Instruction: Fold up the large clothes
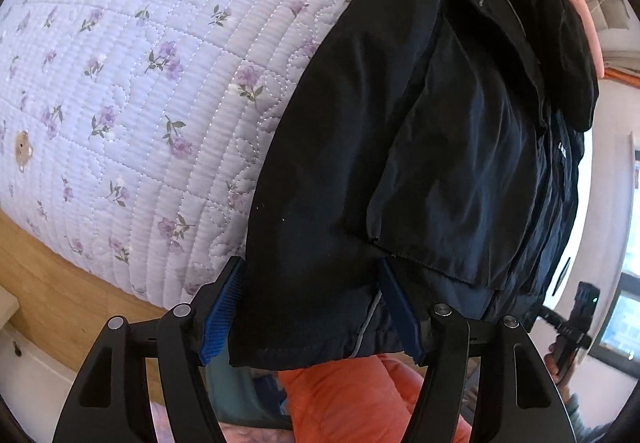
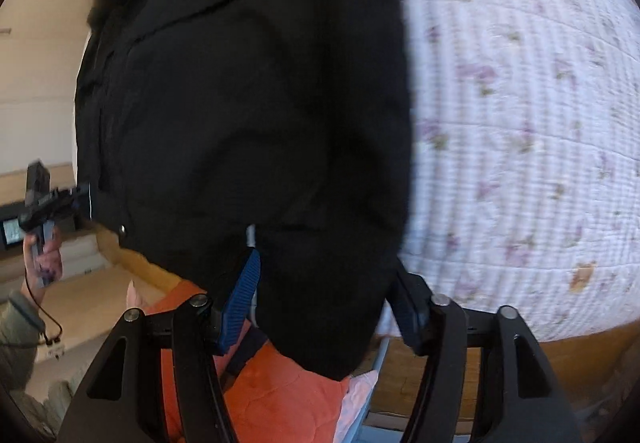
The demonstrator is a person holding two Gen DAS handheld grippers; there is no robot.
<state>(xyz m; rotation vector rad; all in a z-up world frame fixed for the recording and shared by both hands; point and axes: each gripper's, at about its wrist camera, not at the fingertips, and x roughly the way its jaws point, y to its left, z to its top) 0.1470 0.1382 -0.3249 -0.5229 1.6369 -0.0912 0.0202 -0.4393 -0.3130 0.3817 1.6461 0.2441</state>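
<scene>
A large black jacket (image 1: 400, 147) lies partly folded along the edge of a bed, one sleeve laid over its body. My left gripper (image 1: 312, 307) has its blue-padded fingers spread wide, with the jacket's hem lying between them. In the right wrist view the same jacket (image 2: 248, 115) fills the left and middle, with pale lettering near the top. My right gripper (image 2: 324, 295) also has its fingers spread wide with the jacket's lower edge between them. Neither pair of fingers presses the cloth.
The bed carries a lilac quilted cover with flowers (image 1: 132, 83), also seen in the right wrist view (image 2: 520, 131). An orange garment (image 1: 360, 399) lies below the jacket. Wooden floor (image 1: 60, 283) borders the bed. Each view shows the other hand-held gripper at its edge.
</scene>
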